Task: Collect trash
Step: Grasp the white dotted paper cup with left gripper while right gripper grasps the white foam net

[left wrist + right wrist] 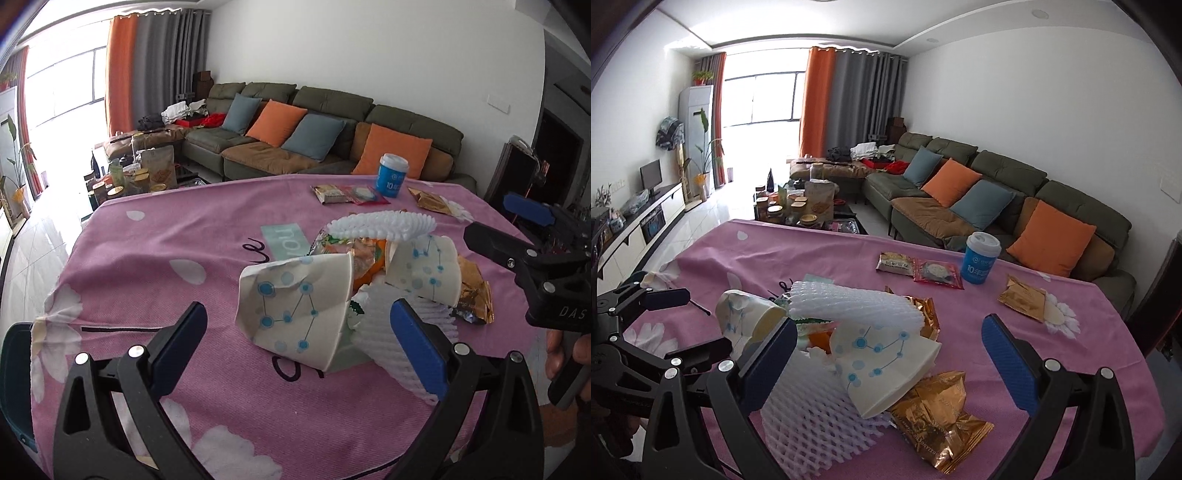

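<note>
Left wrist view, orange wrapper (369, 258) half-buried under paper cups (295, 302)

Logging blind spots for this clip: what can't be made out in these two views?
- Orange wrapper: left wrist view, mostly hidden under the foam net and two paper cups; type unreadable.
- Gold wrapper print: right wrist view, too small and crinkled.
- Any trash bin: in neither view.
- Table edge nearest the camera: hidden behind the left gripper and right gripper, both open.
</note>
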`<state>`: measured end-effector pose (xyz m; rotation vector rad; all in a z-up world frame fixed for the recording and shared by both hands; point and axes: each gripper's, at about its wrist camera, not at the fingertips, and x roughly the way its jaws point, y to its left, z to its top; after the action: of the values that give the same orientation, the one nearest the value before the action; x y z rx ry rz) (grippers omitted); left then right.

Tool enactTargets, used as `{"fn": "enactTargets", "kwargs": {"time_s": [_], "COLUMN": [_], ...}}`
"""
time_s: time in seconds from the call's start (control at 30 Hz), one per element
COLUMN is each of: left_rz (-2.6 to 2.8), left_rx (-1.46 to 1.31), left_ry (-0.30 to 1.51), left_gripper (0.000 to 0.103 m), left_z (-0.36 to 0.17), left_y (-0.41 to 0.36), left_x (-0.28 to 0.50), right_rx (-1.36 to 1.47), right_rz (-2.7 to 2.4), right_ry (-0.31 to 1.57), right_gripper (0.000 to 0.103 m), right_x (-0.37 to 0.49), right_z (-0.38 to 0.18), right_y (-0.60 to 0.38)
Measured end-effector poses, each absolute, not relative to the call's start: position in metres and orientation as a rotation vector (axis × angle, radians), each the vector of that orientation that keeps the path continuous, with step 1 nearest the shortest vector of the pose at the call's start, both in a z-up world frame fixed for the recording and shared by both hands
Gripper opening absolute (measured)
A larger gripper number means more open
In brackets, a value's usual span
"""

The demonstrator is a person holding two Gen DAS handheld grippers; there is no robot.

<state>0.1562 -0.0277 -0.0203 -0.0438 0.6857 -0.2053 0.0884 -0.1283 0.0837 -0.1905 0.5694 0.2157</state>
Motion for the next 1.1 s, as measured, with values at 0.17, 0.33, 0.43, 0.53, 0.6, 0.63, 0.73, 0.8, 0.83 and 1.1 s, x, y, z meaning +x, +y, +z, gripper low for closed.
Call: {"fn": "enactTargets", "kwargs": {"time_s": [0.17, 0.33, 0.43, 0.53, 0.6, 0.63, 0.73, 0.8, 0.83, 1.1], "left_rz": [-0.221, -0.239, -0.236, -0.245, -0.25, -0.255, -0.268, -0.266, -0.269, -0.278], "left_rx": [-0.091, -0.122, -0.124, -0.136, -0.148, -0.154, -0.178, -0.188, -0.192, -0.219], "left_ry": [0.746, 0.806, 0.822, 0.842, 0.847, 0.845, 0.841, 0.84, 0.84, 0.832], "left_gripper": [0.098, 0.098, 0.093, 0.085, 0.082, 0.083, 0.083, 0.083, 0.082, 0.079], "left_z": [-0.033, -0.046, -0.052, -0.058, -0.059, -0.059, -0.058, -0.058, -0.058, -0.055], "left_y": [-0.022, -0.021, -0.021, -0.02, -0.018, -0.018, -0.013, -0.012, -0.011, -0.007], "left_x": [0.172, 0.188, 0.197, 0.206, 0.21, 0.211, 0.213, 0.213, 0.214, 0.208], "right_rx": [-0.285, -0.351, -0.4, -0.417, -0.419, -0.418, -0.404, -0.391, -0.389, -0.333], "right_rz": [0.274, 0.341, 0.36, 0.366, 0.383, 0.386, 0.408, 0.418, 0.423, 0.449], "right_ry": [0.601, 0.639, 0.654, 0.664, 0.681, 0.684, 0.702, 0.708, 0.712, 0.733], "right_gripper": [0.097, 0.096, 0.096, 0.093, 0.083, 0.074, 0.058, 0.047, 0.039, 0.012], "right_x": [0.112, 0.129, 0.137, 0.143, 0.146, 0.147, 0.15, 0.151, 0.151, 0.149], "right_z": [0.078, 0.069, 0.063, 0.059, 0.056, 0.056, 0.054, 0.053, 0.052, 0.054], "right_y": [-0.111, -0.097, -0.089, -0.086, -0.086, -0.086, -0.087, -0.087, -0.087, -0.094]}}
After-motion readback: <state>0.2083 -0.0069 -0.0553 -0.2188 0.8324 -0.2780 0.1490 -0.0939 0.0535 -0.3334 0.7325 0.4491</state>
